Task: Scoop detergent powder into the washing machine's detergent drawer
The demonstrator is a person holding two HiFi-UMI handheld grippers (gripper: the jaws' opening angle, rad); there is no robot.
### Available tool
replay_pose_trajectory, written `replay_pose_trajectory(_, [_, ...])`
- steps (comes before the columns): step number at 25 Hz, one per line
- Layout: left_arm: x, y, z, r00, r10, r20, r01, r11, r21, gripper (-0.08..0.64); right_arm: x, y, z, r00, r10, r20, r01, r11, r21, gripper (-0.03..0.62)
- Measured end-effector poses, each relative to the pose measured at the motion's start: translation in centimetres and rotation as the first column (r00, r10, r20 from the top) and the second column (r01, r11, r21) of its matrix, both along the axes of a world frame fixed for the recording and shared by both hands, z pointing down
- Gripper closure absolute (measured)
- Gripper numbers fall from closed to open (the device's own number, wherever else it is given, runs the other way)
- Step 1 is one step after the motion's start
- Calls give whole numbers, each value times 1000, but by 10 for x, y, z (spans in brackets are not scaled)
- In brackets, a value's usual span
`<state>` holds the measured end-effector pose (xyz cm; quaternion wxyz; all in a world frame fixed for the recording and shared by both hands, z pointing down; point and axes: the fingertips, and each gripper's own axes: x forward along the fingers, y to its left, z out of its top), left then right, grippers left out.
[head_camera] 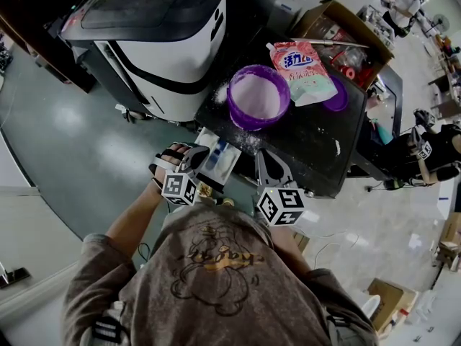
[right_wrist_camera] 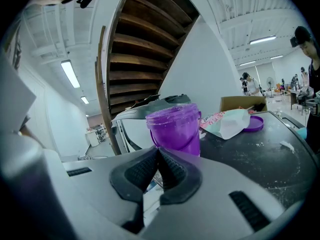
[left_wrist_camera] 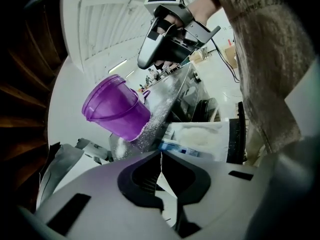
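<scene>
A purple tub [head_camera: 258,96] full of white powder stands on the black table [head_camera: 317,146]; it also shows in both gripper views [left_wrist_camera: 116,112] [right_wrist_camera: 175,126]. The white detergent drawer [head_camera: 218,159] with a blue part lies at the table's near left edge, and powder shows inside the drawer [left_wrist_camera: 205,135]. My left gripper [head_camera: 193,157] is shut and empty beside the drawer's left side. My right gripper [head_camera: 266,163] is shut and empty just right of the drawer, near side of the tub. The washing machine [head_camera: 162,45] stands at the far left.
A pink and green detergent bag [head_camera: 302,71] and a purple lid [head_camera: 337,96] lie behind the tub. Spilled powder dusts the table. An open cardboard box [head_camera: 346,38] sits at the far right, with people working beyond it. A dark wooden staircase [right_wrist_camera: 145,44] rises behind the machine.
</scene>
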<state>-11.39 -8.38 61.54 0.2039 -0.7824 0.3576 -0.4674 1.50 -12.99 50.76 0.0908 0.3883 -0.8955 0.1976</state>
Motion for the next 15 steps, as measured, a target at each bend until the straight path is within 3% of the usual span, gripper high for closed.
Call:
replay_pose_trajectory(8, [4,3,-4,995,62,83,-67,996,57,537,0,2,-1,1000,1,0,-1,1000,3,591])
replay_pose_trajectory(15, [3,5,-8,993,69,97,-76,995,69,537,-1,4,-3,1000,4,1,-4,1000,6,591])
